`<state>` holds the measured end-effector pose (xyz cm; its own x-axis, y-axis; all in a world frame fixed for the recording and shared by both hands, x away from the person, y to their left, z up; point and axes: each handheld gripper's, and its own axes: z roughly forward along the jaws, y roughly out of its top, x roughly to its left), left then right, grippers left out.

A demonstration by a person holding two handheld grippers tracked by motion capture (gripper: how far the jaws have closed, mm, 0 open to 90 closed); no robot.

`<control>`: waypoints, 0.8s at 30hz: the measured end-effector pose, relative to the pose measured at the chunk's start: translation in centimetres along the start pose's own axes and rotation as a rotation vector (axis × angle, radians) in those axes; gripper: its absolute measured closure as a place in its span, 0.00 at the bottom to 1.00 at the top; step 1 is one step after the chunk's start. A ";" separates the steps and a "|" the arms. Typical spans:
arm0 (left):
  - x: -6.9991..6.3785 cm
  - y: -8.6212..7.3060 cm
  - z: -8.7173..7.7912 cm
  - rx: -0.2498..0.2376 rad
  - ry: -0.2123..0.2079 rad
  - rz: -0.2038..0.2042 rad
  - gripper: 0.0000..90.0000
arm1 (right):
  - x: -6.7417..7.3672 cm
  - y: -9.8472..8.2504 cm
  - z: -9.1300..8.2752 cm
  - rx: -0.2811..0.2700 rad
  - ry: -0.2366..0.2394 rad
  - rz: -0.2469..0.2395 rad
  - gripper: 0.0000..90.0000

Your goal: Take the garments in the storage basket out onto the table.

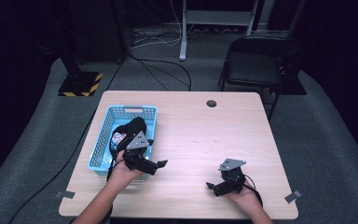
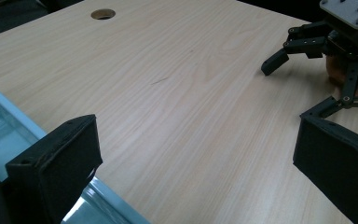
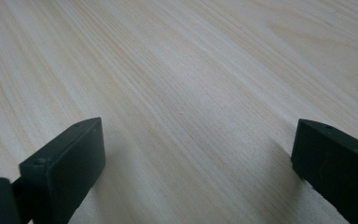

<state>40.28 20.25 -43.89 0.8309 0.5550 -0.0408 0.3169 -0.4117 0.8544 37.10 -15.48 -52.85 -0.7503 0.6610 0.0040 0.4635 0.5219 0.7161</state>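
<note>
The wooden desk (image 1: 191,140) carries a light blue basket (image 1: 103,140) at its left side, with dark cloth (image 1: 133,128) inside. The left tongs (image 1: 161,164) hang just beside the basket's near right corner — jaws wide apart, empty. The right tongs (image 1: 210,185) rest low over bare wood, well apart from the basket, also spread and empty.

Table (image 1: 191,140) stands central, with a folding chair (image 1: 256,63) behind its far right corner. A basket (image 1: 103,135) sits on the table's left side, dark fabric (image 1: 133,128) lying in it. Left gripper (image 1: 156,164) is at the basket's near right corner, over its rim. Right gripper (image 1: 213,185) is over the table's near right part, well apart from the basket. A round cable hole (image 1: 211,103) lies near the far edge.
</note>
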 end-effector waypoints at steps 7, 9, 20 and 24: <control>0.3 -0.2 -0.3 -0.020 0.011 0.004 0.00 | 0.0 0.0 0.0 0.000 0.000 0.000 0.02; 0.4 -0.2 -0.3 -0.016 0.012 0.005 0.00 | 0.0 0.0 0.0 0.000 0.000 0.000 0.02; 0.8 -0.2 -0.7 -0.034 0.016 -0.008 0.01 | 0.0 0.0 0.0 0.000 0.000 0.000 0.02; 1.0 -0.2 -0.8 -0.035 0.025 -0.008 0.01 | 0.0 0.0 0.0 0.000 0.000 0.000 0.02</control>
<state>40.67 21.49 -43.72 0.8167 0.5760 -0.0354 0.3069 -0.3816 0.8719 37.10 -15.48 -52.85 -0.7504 0.6610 0.0040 0.4635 0.5218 0.7161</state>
